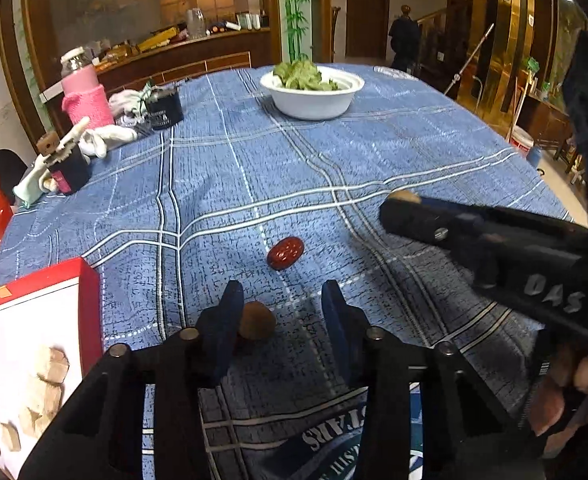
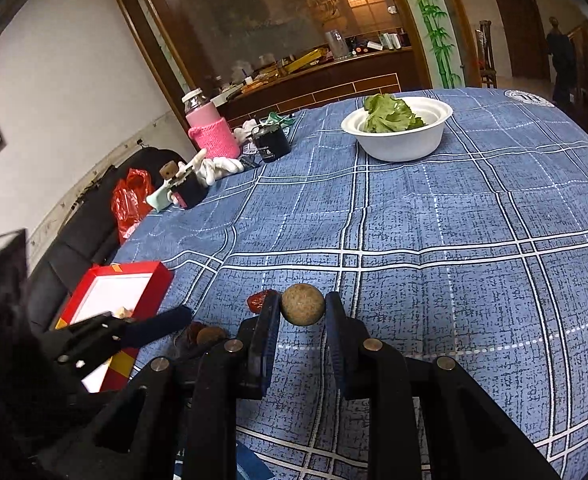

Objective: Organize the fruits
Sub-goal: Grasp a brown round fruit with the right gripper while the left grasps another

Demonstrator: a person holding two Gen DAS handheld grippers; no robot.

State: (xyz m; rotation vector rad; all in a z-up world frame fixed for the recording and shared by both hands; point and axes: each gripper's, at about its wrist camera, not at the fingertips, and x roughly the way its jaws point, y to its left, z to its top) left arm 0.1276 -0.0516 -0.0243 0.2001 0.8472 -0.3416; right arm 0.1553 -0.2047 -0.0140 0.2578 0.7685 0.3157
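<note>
1. Left wrist view: the left gripper [image 1: 281, 304] stands with its jaws partly apart over the blue checked tablecloth [image 1: 374, 168]. A small brown round fruit [image 1: 256, 320] lies on the cloth between the fingers, touching the left finger; the right finger stands clear of it, so nothing is clamped.
2. Just ahead of the fingertips lies a red date [image 1: 285, 253].
3. To the left of the fingers sits a red box [image 1: 89, 300] with a white inside, holding several pale brown pieces [image 1: 49, 364].
4. Far ahead stands a white bowl [image 1: 314, 106] filled with green leaves [image 1: 304, 76].
5. To the right of the fingers the right gripper [image 1: 404, 200] reaches across, a brown tip showing at its end.
6. Right wrist view: the right gripper [image 2: 302, 305] is drawn narrow, pinching a brown round ball of fruit [image 2: 302, 305] between both fingertips, above the cloth.
7. Behind the left finger a red date [image 2: 258, 301] shows partly.
8. To the left of the fingers, the left gripper [image 2: 173, 322] points at another small brown fruit [image 2: 210, 335]; the red box [image 2: 149, 284] lies beyond it.
9. Far ahead, the white bowl [image 2: 398, 144] holds the green leaves [image 2: 390, 114].
</note>
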